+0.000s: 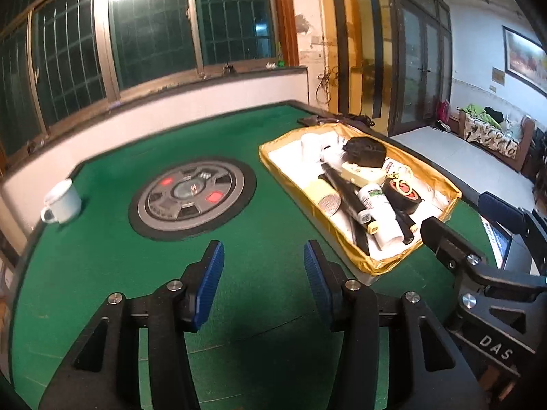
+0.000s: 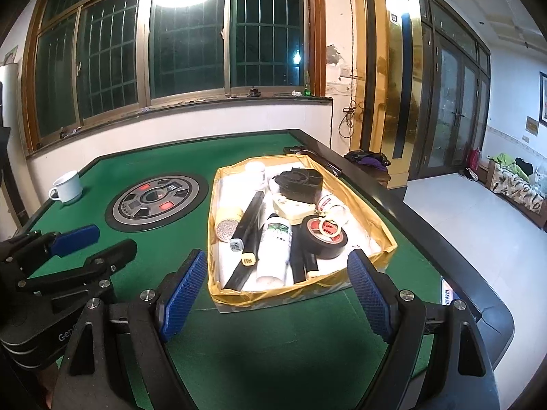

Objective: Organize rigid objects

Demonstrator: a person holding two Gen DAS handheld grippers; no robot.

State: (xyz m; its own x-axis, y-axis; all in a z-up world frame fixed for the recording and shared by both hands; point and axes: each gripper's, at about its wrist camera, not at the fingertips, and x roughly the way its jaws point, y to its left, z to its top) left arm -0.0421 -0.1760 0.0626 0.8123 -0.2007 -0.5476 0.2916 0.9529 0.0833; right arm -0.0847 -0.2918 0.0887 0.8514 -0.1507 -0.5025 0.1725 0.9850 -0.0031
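Observation:
A yellow-lined tray (image 2: 386,230) stands on the green table, filled with rigid items. Among them are a black tape roll (image 2: 324,239), a white bottle (image 2: 275,249), black tubes (image 2: 251,225), a yellow cylinder (image 2: 227,222), a cream block (image 2: 292,210) and a black object (image 2: 301,181). My right gripper (image 2: 277,254) is open just in front of the tray's near wall, holding nothing. My left gripper (image 1: 263,249) is open over bare felt to the left of the tray (image 1: 376,266), also empty. A white mug (image 1: 63,201) sits alone near the far left table edge.
A round grey control dial (image 1: 191,198) is set in the table's middle. The table's black raised rim (image 2: 427,225) runs along the right, with a lit screen (image 2: 448,294) at its near corner. A barred window wall lies behind; open floor is to the right.

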